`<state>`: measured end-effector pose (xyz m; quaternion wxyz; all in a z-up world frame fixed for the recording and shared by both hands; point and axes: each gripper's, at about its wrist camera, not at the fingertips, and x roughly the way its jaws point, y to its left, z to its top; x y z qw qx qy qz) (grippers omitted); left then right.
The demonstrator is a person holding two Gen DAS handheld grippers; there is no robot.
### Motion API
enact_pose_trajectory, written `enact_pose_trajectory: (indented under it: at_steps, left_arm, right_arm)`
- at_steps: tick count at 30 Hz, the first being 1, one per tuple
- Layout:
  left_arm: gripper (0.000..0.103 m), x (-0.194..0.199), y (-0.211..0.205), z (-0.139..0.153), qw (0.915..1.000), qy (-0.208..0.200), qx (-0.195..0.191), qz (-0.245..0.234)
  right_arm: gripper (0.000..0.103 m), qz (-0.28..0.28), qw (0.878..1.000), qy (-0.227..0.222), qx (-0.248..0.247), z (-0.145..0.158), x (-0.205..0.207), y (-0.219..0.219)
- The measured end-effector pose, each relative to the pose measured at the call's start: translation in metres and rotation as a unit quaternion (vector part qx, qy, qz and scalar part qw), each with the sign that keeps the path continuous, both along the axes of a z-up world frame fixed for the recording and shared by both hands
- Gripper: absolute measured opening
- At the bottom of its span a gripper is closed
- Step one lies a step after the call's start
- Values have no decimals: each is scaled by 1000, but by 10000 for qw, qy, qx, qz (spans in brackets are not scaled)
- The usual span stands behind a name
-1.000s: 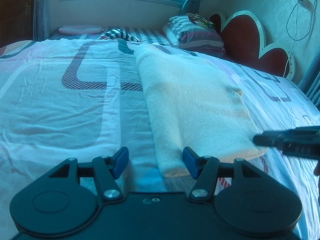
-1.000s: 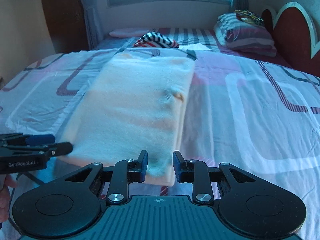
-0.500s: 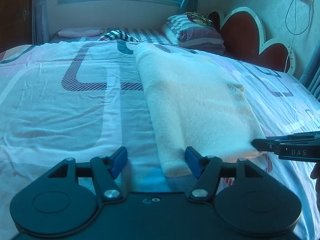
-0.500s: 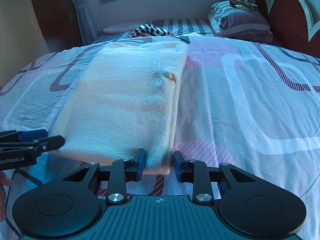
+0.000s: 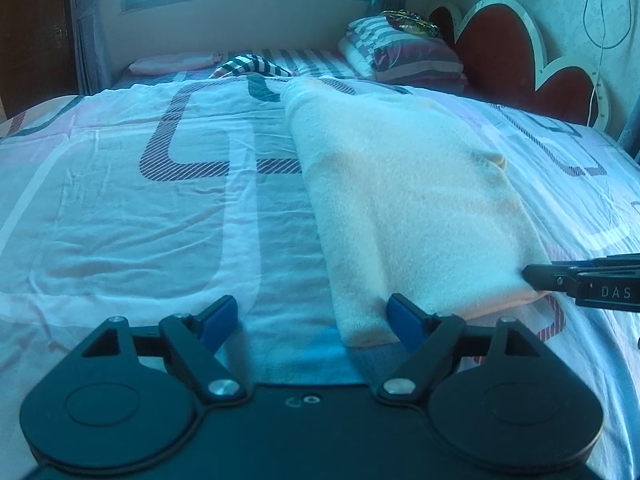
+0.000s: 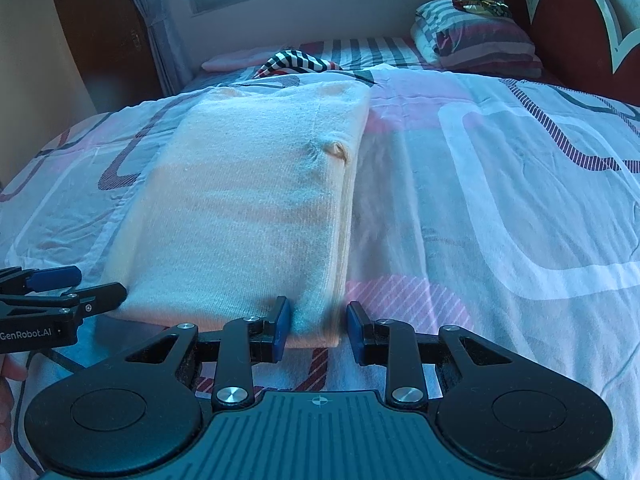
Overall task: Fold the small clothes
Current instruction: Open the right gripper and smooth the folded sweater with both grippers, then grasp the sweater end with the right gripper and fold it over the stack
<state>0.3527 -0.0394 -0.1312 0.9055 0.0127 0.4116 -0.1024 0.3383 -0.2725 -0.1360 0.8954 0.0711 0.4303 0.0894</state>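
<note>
A pale cream folded garment (image 5: 404, 200) lies lengthwise on the patterned bedsheet (image 5: 140, 220). My left gripper (image 5: 312, 318) hovers at its near left corner, jaws opening. The corner lies between the blue pads, and neither presses it. From the right wrist view, the garment (image 6: 248, 208) has its near right corner between the pads of my right gripper (image 6: 318, 328), which stand narrowly apart without a firm pinch. Each gripper shows in the other's view: the right gripper (image 5: 580, 284) at the cloth's right edge, the left gripper (image 6: 60, 292) at its left edge.
A black-and-white striped cloth (image 6: 300, 62) and a pink pillow (image 5: 172, 62) lie at the far end of the bed. Stacked striped pillows (image 6: 476, 36) lean by the red heart-shaped headboard (image 5: 516, 52). A hand (image 6: 10, 384) shows at the lower left.
My left gripper's jaws have spread wider. The right gripper has closed in on the garment's near right corner, its gap unchanged. The garment has not moved.
</note>
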Motion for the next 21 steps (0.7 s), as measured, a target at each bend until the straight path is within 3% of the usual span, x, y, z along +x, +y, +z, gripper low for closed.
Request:
enact_pose_trajectory:
  at_steps: [6, 8, 9, 11, 12, 15, 18, 21]
  left_arm:
    - [85, -1, 0, 6, 9999, -5, 37, 93]
    - [87, -4, 3, 16, 9996, -235, -11, 177]
    - [89, -6, 7, 23, 9987, -441, -107, 234]
    - [101, -4, 16, 35, 9952, -822, -392, 346]
    - [101, 2, 18, 40, 9942, -882, -495, 359]
    - [98, 33, 22, 45, 9939, -586, -913, 216]
    - [90, 64, 25, 34, 9880, -48, -1544, 96]
    - [82, 84, 21, 21, 9889, 228, -1468, 18]
  right_arm:
    - [30, -26, 9999, 19, 165, 0, -1, -5]
    - [33, -87, 9993, -18, 371, 8, -1, -16]
    - [37, -231, 9981, -237, 511, 14, -4, -25]
    - [65, -434, 9939, -556, 847, 23, -4, -45]
    - [66, -468, 9916, -534, 1080, 25, 2, -54]
    - [66, -503, 9848, -444, 1604, 25, 26, -73]
    - [66, -423, 9754, -224, 2150, 20, 58, -85]
    - [65, -372, 9684, -67, 2467, 9, 85, -92]
